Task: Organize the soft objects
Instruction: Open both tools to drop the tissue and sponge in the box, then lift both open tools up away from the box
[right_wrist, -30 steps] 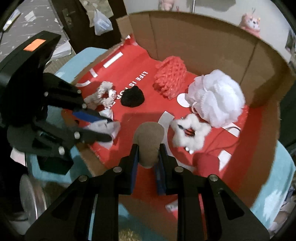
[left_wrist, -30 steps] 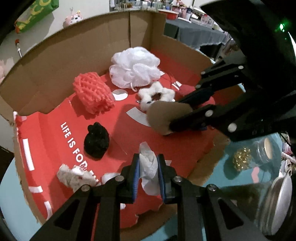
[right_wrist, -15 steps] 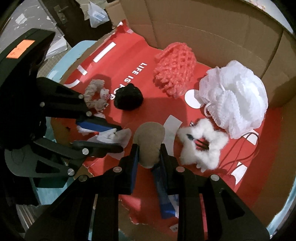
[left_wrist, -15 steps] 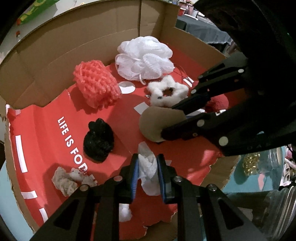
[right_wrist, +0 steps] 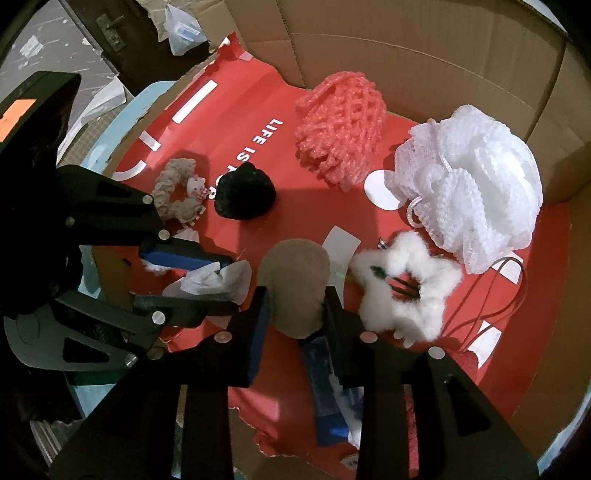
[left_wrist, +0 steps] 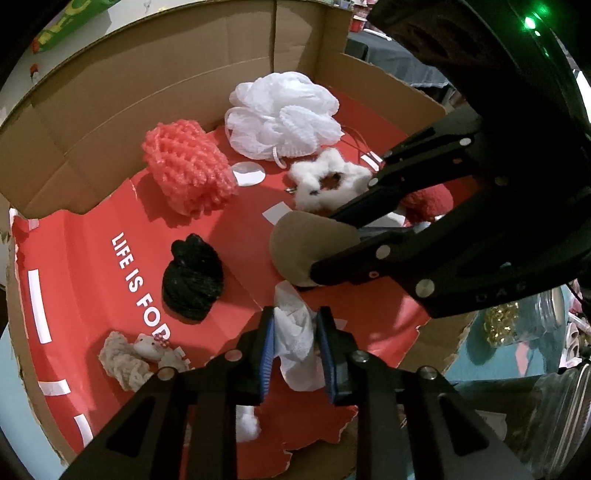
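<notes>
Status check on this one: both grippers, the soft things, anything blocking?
Left gripper around white tissue, jaws just opening. Right gripper around tan sponge, also just opening. Both over red-lined box. Nothing blocking.

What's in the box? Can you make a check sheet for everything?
surface: red-lined cardboard box, torn front edge
job's things: white pouf, coral mesh, black scrunchie, fluffy star, beige scrunchie, lying apart
clutter: jar of gold bits outside box
grippers: left gripper around tissue, right gripper around tan sponge; both jaws have just been opening, pads touching
cables: thin cord beside star
surroundings: door, teal cloth
</notes>
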`<action>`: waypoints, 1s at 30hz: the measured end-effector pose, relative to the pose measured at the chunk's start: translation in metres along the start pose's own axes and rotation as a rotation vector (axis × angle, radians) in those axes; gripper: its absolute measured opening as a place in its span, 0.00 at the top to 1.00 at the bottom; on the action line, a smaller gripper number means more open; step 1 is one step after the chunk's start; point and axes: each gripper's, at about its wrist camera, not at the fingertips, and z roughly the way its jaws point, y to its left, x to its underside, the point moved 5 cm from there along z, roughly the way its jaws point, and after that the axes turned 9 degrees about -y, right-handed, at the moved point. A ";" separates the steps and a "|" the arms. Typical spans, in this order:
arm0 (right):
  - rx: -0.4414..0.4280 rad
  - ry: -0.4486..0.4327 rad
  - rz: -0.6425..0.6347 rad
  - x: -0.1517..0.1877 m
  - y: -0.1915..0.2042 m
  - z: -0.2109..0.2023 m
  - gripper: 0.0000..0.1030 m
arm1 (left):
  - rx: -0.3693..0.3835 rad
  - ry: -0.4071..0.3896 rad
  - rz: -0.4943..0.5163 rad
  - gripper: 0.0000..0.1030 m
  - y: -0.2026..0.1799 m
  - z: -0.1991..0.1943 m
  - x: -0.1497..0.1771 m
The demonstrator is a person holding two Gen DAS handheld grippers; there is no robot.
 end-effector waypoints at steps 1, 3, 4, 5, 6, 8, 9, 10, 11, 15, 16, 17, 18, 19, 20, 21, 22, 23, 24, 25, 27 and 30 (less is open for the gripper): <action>0.000 0.000 0.001 0.000 0.000 0.000 0.72 | -0.002 0.000 -0.002 0.74 0.000 0.000 0.000; 0.001 0.000 0.001 -0.001 0.000 0.001 0.71 | -0.005 -0.002 -0.004 0.70 0.000 0.000 0.000; 0.003 -0.001 -0.001 -0.001 0.000 0.000 0.70 | -0.005 -0.004 -0.003 0.69 -0.001 -0.001 0.000; 0.005 -0.003 -0.001 -0.001 -0.001 0.000 0.65 | -0.005 -0.005 -0.003 0.69 -0.001 -0.001 0.000; 0.006 -0.005 -0.002 -0.001 -0.001 -0.002 0.58 | -0.005 -0.007 -0.004 0.69 -0.001 -0.001 0.000; 0.010 -0.021 -0.009 0.000 0.001 -0.006 0.43 | -0.002 -0.015 -0.009 0.67 -0.001 -0.004 0.000; 0.014 -0.029 -0.014 0.000 0.002 -0.009 0.43 | -0.004 -0.020 -0.011 0.66 -0.001 -0.006 0.000; 0.020 -0.035 -0.017 -0.001 0.002 -0.010 0.43 | -0.007 -0.026 -0.013 0.61 -0.001 -0.009 0.000; 0.025 -0.037 -0.016 -0.001 0.003 -0.012 0.43 | -0.011 -0.036 -0.015 0.56 -0.001 -0.012 0.000; 0.039 -0.064 -0.001 -0.004 0.002 -0.024 0.43 | -0.028 -0.083 -0.039 0.48 -0.004 -0.033 -0.002; 0.046 -0.074 0.006 -0.004 0.002 -0.030 0.43 | -0.031 -0.094 -0.047 0.42 -0.005 -0.037 -0.002; 0.053 -0.082 0.011 -0.004 0.002 -0.034 0.42 | -0.034 -0.109 -0.058 0.36 -0.006 -0.044 -0.002; 0.063 -0.095 0.023 -0.004 0.002 -0.041 0.41 | -0.039 -0.121 -0.065 0.34 -0.007 -0.049 -0.002; 0.069 -0.103 0.031 -0.003 0.002 -0.046 0.36 | -0.048 -0.137 -0.075 0.30 -0.008 -0.056 -0.002; 0.075 -0.112 0.038 -0.003 0.003 -0.051 0.32 | -0.056 -0.150 -0.084 0.28 -0.009 -0.062 -0.003; 0.082 -0.126 0.045 -0.002 0.005 -0.058 0.31 | -0.060 -0.162 -0.094 0.27 -0.010 -0.068 -0.003; 0.095 -0.140 0.050 -0.001 0.006 -0.064 0.31 | -0.062 -0.172 -0.105 0.25 -0.011 -0.074 -0.003; 0.109 -0.151 0.054 0.000 0.007 -0.070 0.30 | -0.068 -0.184 -0.116 0.21 -0.014 -0.080 -0.003; 0.122 -0.161 0.059 0.002 0.009 -0.077 0.29 | -0.076 -0.196 -0.126 0.19 -0.014 -0.085 -0.002; 0.135 -0.176 0.068 0.004 0.011 -0.085 0.27 | -0.086 -0.211 -0.137 0.16 -0.015 -0.090 -0.002; 0.153 -0.199 0.084 0.008 0.015 -0.097 0.25 | -0.103 -0.235 -0.165 0.11 -0.013 -0.101 0.000; 0.180 -0.222 0.111 0.013 0.021 -0.110 0.24 | -0.123 -0.253 -0.227 0.07 -0.010 -0.108 0.003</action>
